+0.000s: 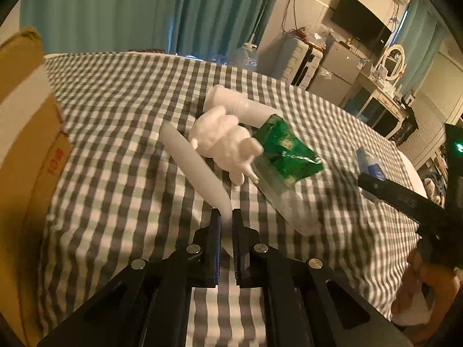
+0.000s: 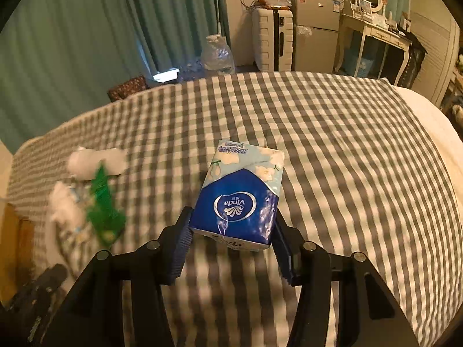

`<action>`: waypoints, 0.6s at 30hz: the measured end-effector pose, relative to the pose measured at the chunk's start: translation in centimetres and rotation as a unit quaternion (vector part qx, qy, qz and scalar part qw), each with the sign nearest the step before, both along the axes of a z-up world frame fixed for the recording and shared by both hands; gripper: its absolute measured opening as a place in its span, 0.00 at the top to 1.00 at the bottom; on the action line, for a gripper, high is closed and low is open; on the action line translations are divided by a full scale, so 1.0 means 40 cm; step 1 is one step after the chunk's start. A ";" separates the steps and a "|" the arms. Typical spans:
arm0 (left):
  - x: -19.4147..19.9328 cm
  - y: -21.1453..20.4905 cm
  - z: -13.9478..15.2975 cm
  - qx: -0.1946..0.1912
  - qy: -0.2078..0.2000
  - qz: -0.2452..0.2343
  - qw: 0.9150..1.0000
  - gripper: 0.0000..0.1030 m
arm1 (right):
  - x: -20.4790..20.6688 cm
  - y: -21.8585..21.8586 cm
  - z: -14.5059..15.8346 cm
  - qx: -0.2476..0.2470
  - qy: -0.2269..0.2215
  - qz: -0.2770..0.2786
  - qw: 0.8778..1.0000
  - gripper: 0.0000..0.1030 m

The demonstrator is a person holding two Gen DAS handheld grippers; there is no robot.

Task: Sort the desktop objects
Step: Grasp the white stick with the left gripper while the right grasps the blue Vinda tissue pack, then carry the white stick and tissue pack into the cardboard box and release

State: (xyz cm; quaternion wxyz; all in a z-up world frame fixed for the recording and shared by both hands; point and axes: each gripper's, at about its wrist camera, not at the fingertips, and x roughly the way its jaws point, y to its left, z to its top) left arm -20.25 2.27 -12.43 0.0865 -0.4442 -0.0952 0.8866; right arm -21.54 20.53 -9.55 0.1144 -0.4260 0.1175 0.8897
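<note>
My left gripper (image 1: 226,217) is shut on the rim of a clear plastic tray (image 1: 196,162) and holds it over the checked cloth. On the tray lie a white figurine (image 1: 222,141), a green packet (image 1: 285,150) and a white bottle (image 1: 231,102). My right gripper (image 2: 231,228) is shut on a blue Vinda tissue pack (image 2: 240,193) above the cloth. The right gripper also shows in the left wrist view (image 1: 376,182), at the right. The tray load shows blurred in the right wrist view (image 2: 92,193), at the left.
A cardboard box (image 1: 26,133) stands at the left edge of the checked surface (image 1: 115,115). Behind are teal curtains, a white suitcase (image 2: 272,40), a small fridge (image 2: 315,31) and a dressing table (image 2: 373,37).
</note>
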 end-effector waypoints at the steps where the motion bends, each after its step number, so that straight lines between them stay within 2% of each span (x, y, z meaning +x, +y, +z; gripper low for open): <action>1: 0.013 -0.001 0.011 0.001 0.001 -0.001 1.000 0.94 | 0.028 -0.010 0.015 0.001 0.004 0.004 1.000 0.50; 7: 0.088 -0.013 0.099 0.002 0.029 -0.001 1.000 0.94 | 0.156 -0.066 0.102 0.025 0.031 0.028 0.999 0.50; 18: 0.195 -0.007 0.335 0.003 0.112 -0.008 0.994 0.94 | 0.316 -0.167 0.304 -0.011 0.110 0.076 0.991 0.50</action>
